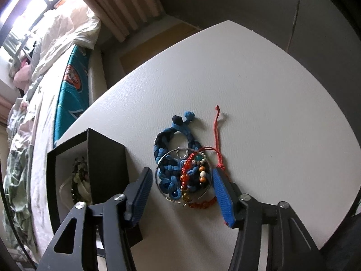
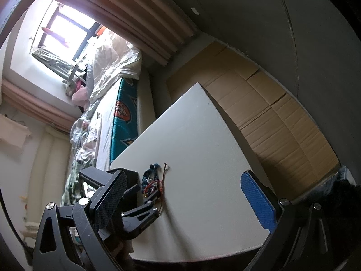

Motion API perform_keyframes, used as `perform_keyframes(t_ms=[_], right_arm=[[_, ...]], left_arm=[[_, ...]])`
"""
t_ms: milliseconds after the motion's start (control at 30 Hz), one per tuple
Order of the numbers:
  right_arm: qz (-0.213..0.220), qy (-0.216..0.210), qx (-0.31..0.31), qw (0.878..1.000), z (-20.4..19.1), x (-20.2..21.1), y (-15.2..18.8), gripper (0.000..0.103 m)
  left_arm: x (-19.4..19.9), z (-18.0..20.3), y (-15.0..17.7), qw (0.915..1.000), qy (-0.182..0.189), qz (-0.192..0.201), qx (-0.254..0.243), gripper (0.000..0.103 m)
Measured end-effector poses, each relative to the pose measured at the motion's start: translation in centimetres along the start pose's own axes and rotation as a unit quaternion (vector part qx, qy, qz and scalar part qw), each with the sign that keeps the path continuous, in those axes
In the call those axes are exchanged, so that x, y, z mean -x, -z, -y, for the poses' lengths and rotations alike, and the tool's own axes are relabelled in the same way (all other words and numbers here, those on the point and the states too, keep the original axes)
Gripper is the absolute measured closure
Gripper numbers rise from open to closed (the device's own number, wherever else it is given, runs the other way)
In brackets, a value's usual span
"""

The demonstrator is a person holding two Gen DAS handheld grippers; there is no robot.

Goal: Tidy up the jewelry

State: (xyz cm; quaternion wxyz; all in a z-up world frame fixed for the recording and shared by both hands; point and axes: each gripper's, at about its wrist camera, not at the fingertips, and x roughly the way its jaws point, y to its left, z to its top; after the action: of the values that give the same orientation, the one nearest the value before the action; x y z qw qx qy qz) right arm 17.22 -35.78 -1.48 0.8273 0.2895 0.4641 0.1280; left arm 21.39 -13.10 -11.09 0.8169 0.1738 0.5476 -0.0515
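Note:
A pile of jewelry [image 1: 185, 171] lies on the white table [image 1: 259, 90]: a blue braided cord bracelet [image 1: 167, 140], a silver bangle [image 1: 158, 180], beaded bracelets [image 1: 200, 169] and a red cord [image 1: 217, 131]. My left gripper [image 1: 182, 192] is open, its blue pads on either side of the pile, low over the table. A black jewelry box [image 1: 106, 158] stands open to the left, with a beaded bracelet [image 1: 77, 176] inside. In the right wrist view the pile [image 2: 152, 184] and the left gripper [image 2: 146, 201] show at the table's left. My right gripper [image 2: 187, 201] is open, empty, above the table's near edge.
A bed [image 2: 99, 117] with crumpled bedding and a teal blanket [image 1: 70, 94] runs along the table's left side. Curtains [image 2: 135, 15] and a bright window [image 2: 61, 31] lie beyond. Wooden flooring [image 2: 282, 122] lies to the right of the table.

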Motion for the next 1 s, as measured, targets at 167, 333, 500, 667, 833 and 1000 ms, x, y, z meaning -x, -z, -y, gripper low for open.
perform_keyframes(t_ms=[167,333,500,667,833,1000], right_arm=[[-0.006,0.001,0.0,1.0,-0.4,-0.7,0.0,0.0],[-0.02,0.004,0.013,1.0,-1.6,-2.1,0.3,0.0],[-0.04,0.011,0.027,0.999,-2.9,-4.0,0.8,0.005],[-0.08,0.005,0.036,0.996,-4.5,-7.0,1.8,0.023],[-0.112,0.002,0.051,0.992,-6.7,-9.9,3.2,0.042],[-0.142,0.007,0.059,0.988,-8.5,-13.1,4.4,0.057]], left_arm=[[1.4,-0.7,-0.2,0.999,0.04,0.015,0.015,0.051],[3.5,-2.4,-0.6,0.9948,0.074,0.045,0.052,0.051],[4.7,-4.9,-0.6,0.9905,0.085,0.064,0.086,0.051],[5.1,-7.2,-0.3,0.988,0.084,0.072,0.108,0.051],[5.5,-9.4,0.5,0.985,0.088,0.08,0.125,0.051],[6.1,-11.8,1.5,0.9814,0.084,0.091,0.147,0.051]])
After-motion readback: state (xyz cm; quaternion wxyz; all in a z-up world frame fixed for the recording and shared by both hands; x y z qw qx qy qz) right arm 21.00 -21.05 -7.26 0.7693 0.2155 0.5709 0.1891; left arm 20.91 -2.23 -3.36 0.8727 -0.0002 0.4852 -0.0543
